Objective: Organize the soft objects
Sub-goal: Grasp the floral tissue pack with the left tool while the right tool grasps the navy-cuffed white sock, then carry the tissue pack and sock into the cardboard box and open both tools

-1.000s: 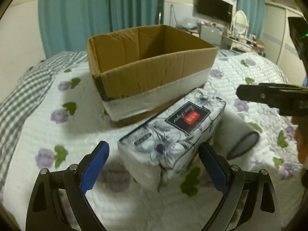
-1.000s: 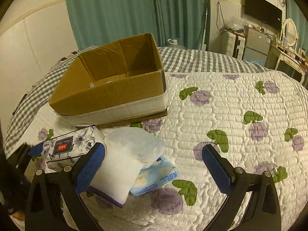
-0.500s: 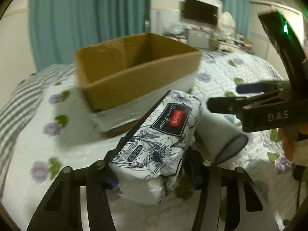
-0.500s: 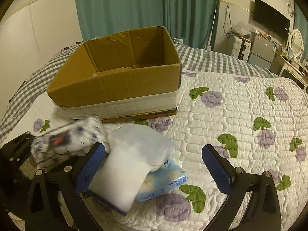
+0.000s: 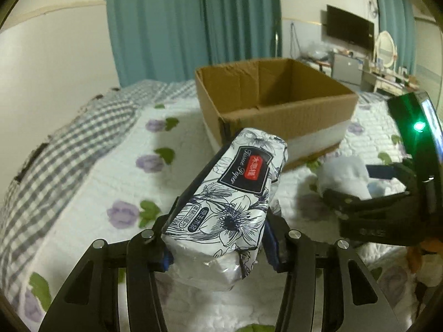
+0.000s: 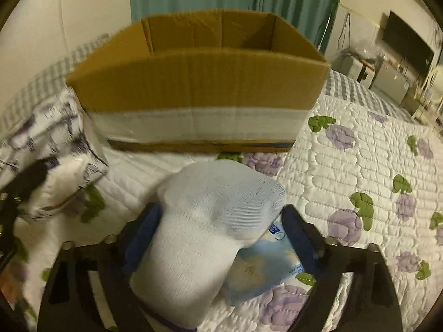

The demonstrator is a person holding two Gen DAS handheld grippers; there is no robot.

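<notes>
The left tool (image 5: 218, 251) grips the floral tissue pack (image 5: 235, 193) above the bed (image 5: 91, 182), before the cardboard box (image 5: 277, 110). The right tool (image 6: 221, 229), jaws just closing, straddles the white sock (image 6: 210, 232) atop a blue packet (image 6: 265, 271); whether its pads press yet is unclear.

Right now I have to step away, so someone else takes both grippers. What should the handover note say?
Left gripper: shut on the tissue pack, lifted off the quilt.
Right gripper: jaws just closing around the white sock, which lies on a blue wipes packet.
Cardboard box: open, nothing visible inside.
Done: the tissue pack is picked up.
Left: box all three.
</notes>
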